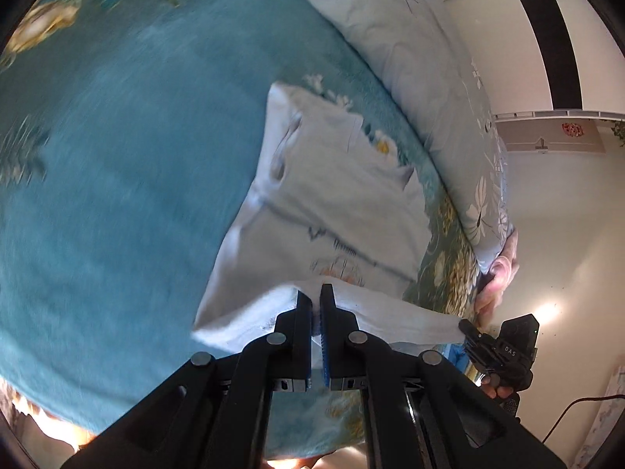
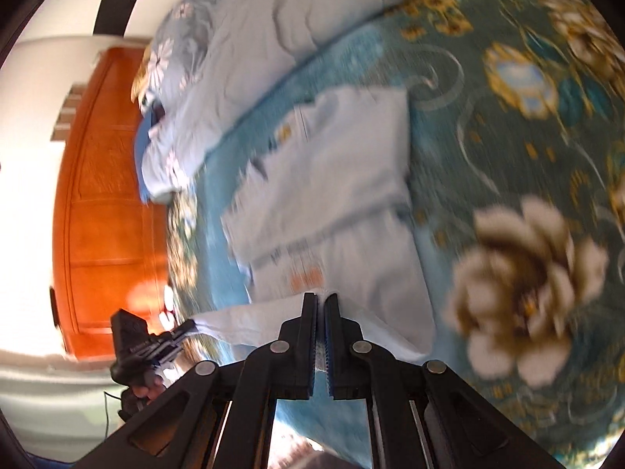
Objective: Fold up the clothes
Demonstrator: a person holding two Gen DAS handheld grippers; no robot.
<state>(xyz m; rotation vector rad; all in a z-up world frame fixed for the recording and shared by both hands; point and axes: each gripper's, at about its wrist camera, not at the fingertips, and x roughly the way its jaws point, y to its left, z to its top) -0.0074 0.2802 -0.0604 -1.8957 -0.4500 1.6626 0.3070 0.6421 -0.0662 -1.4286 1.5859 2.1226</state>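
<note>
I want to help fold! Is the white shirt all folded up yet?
Partly folded. The white shirt lies doubled on the bed, its near edge lifted by both grippers.

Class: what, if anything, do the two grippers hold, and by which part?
Both hold the pale garment by its near edge: left gripper at one spot, right gripper further along it.

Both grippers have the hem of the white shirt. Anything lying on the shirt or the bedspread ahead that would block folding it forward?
Nothing visible. The left gripper and right gripper pinch the white shirt; its upper half lies bare on the teal bedspread. The quilt sits beyond it.
</note>
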